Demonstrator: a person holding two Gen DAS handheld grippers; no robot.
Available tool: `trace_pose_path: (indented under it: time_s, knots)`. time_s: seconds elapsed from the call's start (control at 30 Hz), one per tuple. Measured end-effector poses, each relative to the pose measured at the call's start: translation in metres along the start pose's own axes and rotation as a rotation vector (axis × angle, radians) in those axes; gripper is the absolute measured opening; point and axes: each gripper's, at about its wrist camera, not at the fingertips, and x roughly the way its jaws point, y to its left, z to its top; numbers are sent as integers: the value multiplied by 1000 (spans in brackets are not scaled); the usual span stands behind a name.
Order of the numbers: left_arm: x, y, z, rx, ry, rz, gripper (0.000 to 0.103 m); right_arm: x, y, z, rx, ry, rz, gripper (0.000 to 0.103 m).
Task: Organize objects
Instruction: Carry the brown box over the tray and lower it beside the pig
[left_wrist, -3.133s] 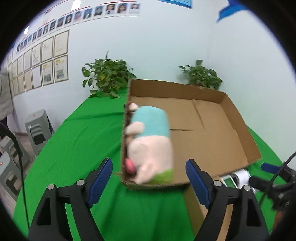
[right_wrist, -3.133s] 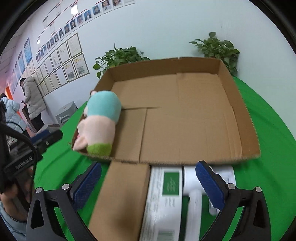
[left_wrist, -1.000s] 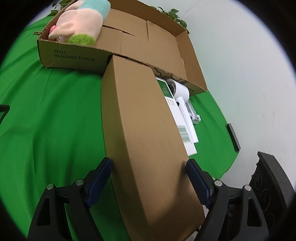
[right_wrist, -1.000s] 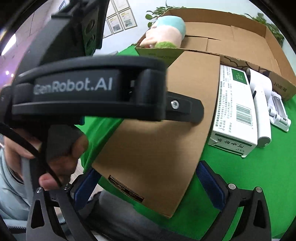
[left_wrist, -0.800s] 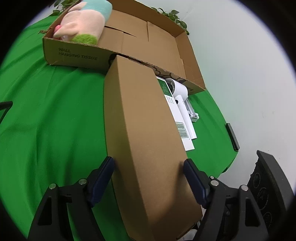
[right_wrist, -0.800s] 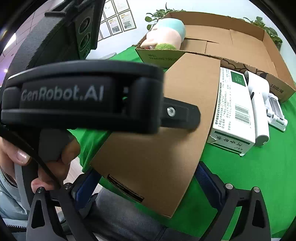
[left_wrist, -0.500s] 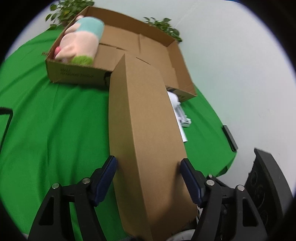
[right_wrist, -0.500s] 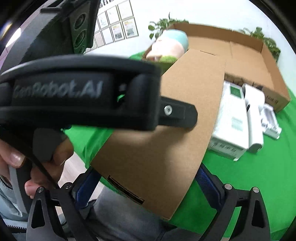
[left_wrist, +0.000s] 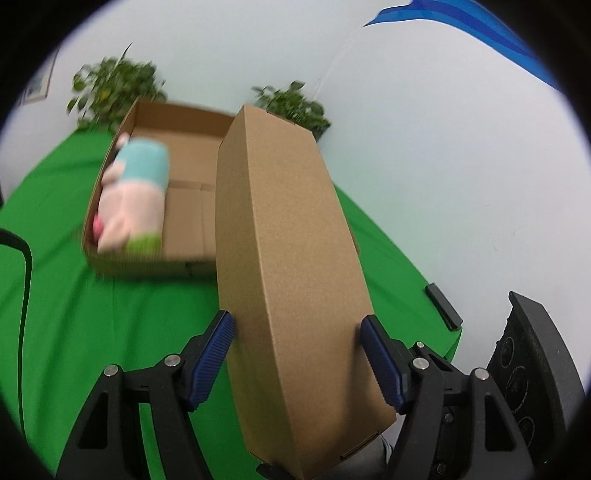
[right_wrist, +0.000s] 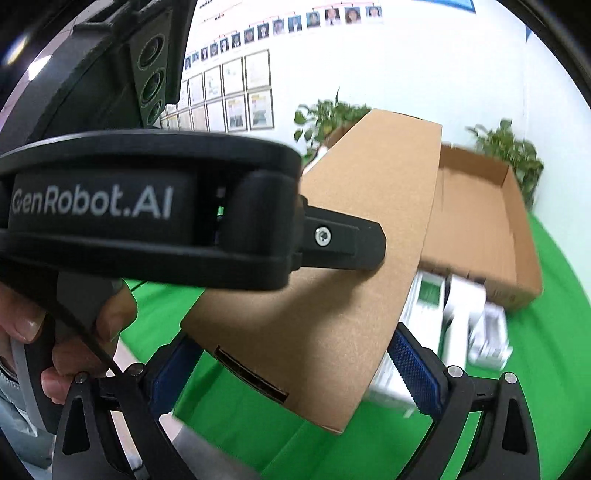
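My left gripper (left_wrist: 297, 363) is shut on a long brown cardboard box (left_wrist: 284, 258) and holds it tilted up above the green table. Its far end reaches over the open cardboard tray (left_wrist: 177, 114). A pink and teal plush toy (left_wrist: 135, 195) lies in the tray's left side. In the right wrist view my right gripper (right_wrist: 291, 373) spans the near end of the same box (right_wrist: 351, 266), blue pads (right_wrist: 413, 373) at its edges. The left gripper's body (right_wrist: 147, 214) fills the left of that view. A white carton (right_wrist: 424, 306) and a white device (right_wrist: 469, 314) lie in front of the tray (right_wrist: 480, 221).
The table has a green cloth (left_wrist: 74, 295). Two potted plants (left_wrist: 114, 88) stand behind the tray against the white wall. A black flat object (left_wrist: 443, 306) lies at the table's right edge. Framed papers (right_wrist: 240, 99) hang on the far wall.
The long box has been lifted off the table and tilted up. Its far end now rises over the tray. Both views have swung upward with it.
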Motion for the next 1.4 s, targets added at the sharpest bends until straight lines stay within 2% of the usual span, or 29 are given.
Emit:
trace_pose_path:
  time_s: [0.13,0.27,0.53,0.7,0.83,1.13,1.3,1.4]
  knots:
    - [-3,-12,41,95,-56,20,70,-5,-10,32,-36,-68,-34,97]
    - [4,-11,74,133,-76,24,70,1,-27,63,-31,-133,-56,97]
    - [21,0,110,151,-93,20,70,31,-61,102,-54,-147,-61,97]
    - [37,17,127,118,-92,20,70,49,-81,121,-81,-120,-35,97]
    - [56,33,137,84,-69,34,70,81,-93,136,-88,-83,-9,97]
    - [101,85,145,-18,10,108,70,170,-114,142,-54,-13,89,97]
    - [123,112,140,-78,69,107,70,218,-125,143,-46,52,112,97]
    - [132,119,136,-85,86,106,66,240,-130,139,-46,82,109,97]
